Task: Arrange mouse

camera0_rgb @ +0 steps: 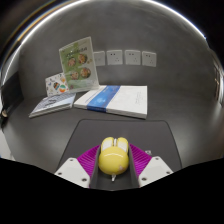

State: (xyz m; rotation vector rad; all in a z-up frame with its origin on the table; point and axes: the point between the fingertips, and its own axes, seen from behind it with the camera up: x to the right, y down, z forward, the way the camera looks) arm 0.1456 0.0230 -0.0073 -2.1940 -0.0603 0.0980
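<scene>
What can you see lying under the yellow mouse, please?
The mouse sits between the gripper fingers on a dark mat. The part of the mat directly under it is hidden.

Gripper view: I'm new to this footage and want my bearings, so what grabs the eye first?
A yellow mouse sits between the gripper fingers, their pads close at both sides, on a grey mat. Beyond it books lie flat on the table, and an illustrated booklet leans against the wall.

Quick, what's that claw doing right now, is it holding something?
Claw: closed on the yellow mouse, with both pink pads pressed against its sides, above the dark mouse pad.
</scene>
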